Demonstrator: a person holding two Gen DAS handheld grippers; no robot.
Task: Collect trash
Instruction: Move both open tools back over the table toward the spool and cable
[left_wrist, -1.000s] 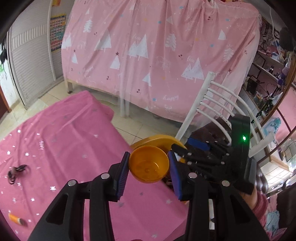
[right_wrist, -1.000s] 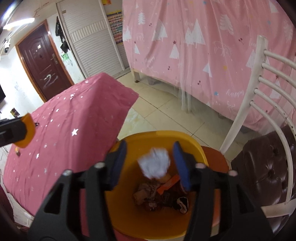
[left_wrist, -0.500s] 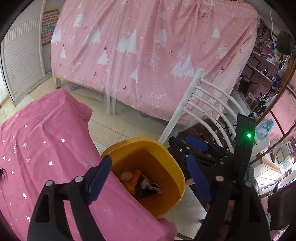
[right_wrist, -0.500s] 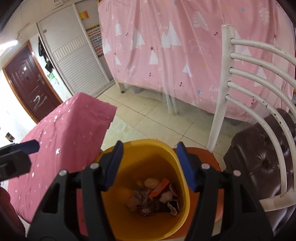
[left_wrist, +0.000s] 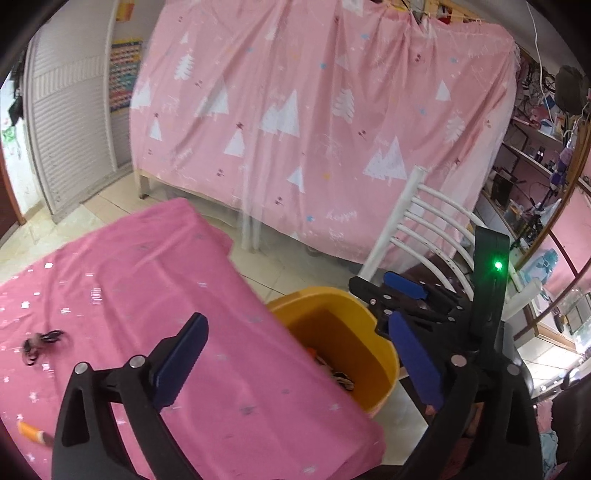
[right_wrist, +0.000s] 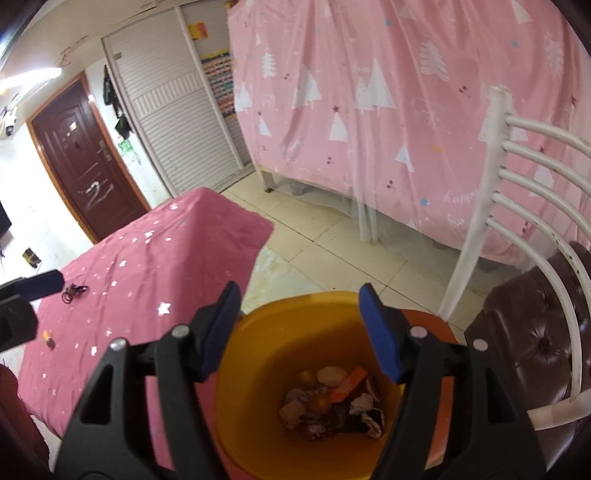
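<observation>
**Both grippers empty over the bin, jaws opening**

Left gripper (left_wrist: 299, 365): jaws spread wide and opening further, nothing between the blue pads. It hangs over the near right corner of the pink tablecloth (left_wrist: 147, 295), beside the bin.

Right gripper (right_wrist: 301, 332): jaws partway apart and opening too, nothing between them. It sits directly above the yellow bin (right_wrist: 258, 369) and looks down into it. In the left wrist view it shows at the right, over the bin's far rim.

The bin stands on the floor just off the table's right edge, touching or nearly touching the cloth (can't tell which). An orange stool or base (right_wrist: 432, 325) shows behind its rim. A white slatted chair (right_wrist: 491, 206) with a dark brown tufted seat stands just right of it.

Trash pile (right_wrist: 332, 398) lies on the bin's bottom: crumpled pale scraps, an orange strip, a round yellow-orange piece, some dark bits. The left wrist view shows only a sliver of it past the near wall.

On the table:
- small dark tangled item (left_wrist: 38, 341), left side, well apart from the bin (blurred, can't identify it)
- small orange piece with a dark tip (left_wrist: 31, 432), near left edge

Background: pink tree-print curtain (left_wrist: 314, 129) on the far side, cluttered shelves far right, white louvred doors and a dark red door far left.
</observation>
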